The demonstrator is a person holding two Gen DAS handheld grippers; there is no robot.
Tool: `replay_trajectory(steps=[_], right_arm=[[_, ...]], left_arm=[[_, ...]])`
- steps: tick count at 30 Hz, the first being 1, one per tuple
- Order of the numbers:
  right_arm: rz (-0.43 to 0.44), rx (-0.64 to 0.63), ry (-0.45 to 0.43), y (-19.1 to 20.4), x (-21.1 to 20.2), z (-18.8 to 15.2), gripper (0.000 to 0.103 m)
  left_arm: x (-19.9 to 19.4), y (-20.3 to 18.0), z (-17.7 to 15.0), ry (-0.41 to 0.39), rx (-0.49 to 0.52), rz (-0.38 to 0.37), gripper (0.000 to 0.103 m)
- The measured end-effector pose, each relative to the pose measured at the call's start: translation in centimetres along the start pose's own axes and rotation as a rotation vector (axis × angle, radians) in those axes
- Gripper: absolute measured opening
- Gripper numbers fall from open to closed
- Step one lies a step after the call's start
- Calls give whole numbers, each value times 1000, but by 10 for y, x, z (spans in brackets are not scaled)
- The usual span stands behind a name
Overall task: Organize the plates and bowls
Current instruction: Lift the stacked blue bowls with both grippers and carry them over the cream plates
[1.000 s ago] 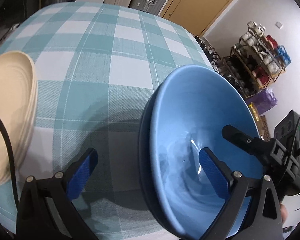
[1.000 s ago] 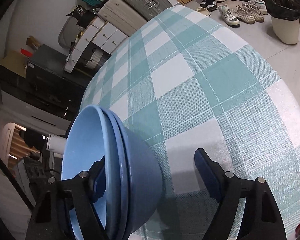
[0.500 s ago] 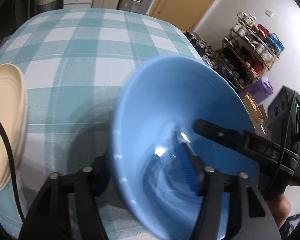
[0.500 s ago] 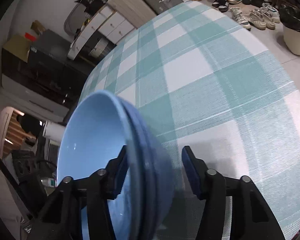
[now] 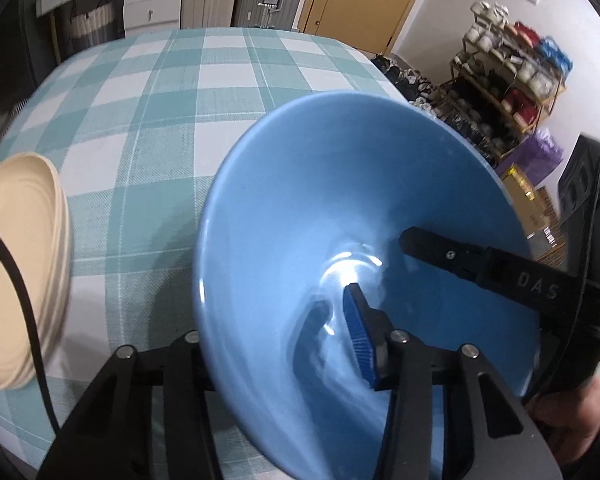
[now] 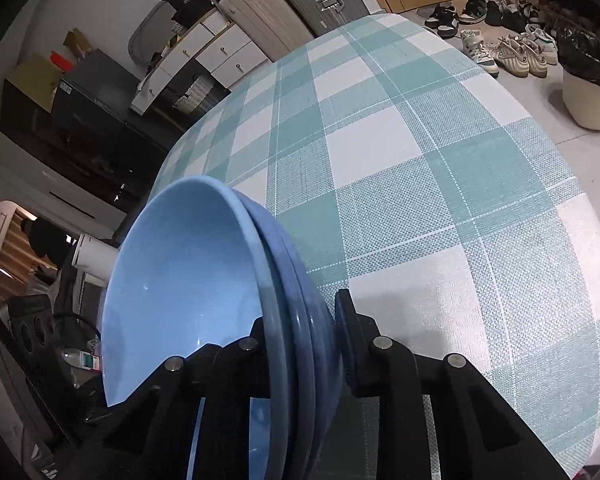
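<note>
Teal-and-white checked cloth covers the counter (image 6: 440, 184), with shoes, suitcases and drawers around the room behind it. Near its front edge sits the stack of blue bowls (image 6: 292, 320), tilted toward the left side. Both tools straddle the stack's wall from opposite sides of the rim. The left gripper (image 5: 280, 344) has one finger inside the top bowl (image 5: 360, 240) and one outside under the rim; the right gripper (image 6: 300, 336) does the same, its outer pad against the darker lower bowl. Neither is nearer, so any lift depends on both rising together. To the left, beige plates (image 5: 20, 264) lie well apart from the bowls. A second ago both sets of fingers stood wide with the wall loosely between them; they have just been closing and now look clenched on the bowl walls, and the stack has tipped more steeply.
</note>
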State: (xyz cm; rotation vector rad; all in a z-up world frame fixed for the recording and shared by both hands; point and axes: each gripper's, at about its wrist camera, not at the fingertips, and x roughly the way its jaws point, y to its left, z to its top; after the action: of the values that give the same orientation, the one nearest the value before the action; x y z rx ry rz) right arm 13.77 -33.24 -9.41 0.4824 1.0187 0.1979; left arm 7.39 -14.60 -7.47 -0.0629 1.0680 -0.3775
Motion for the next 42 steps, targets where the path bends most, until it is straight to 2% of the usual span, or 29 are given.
replay_trajectory(steps=[6,10,14,22,25,27,31,42], right_arm=[[-38,-10,34,4,2,3,23],[-52,-5,107,4,10,11,23],[-57,4,172,6,15,12,23],[-101,-21,211,19,18,11,22],[-185,-83,217,33,20,10,22],[-191,-89,225,36,22,11,22],[-184,-88,217,34,22,13,21],[-190,-123,221,38,21,7,20]], left_arm=[[2,0,1,18,29,33,43],[4,8,7,50,-3,-7,43],[5,12,10,74,-35,-10,34],[5,13,8,120,-19,41,31],[2,8,10,116,35,107,26],[1,7,9,115,59,144,26],[-1,13,8,123,61,134,22],[-3,11,9,121,89,162,21]])
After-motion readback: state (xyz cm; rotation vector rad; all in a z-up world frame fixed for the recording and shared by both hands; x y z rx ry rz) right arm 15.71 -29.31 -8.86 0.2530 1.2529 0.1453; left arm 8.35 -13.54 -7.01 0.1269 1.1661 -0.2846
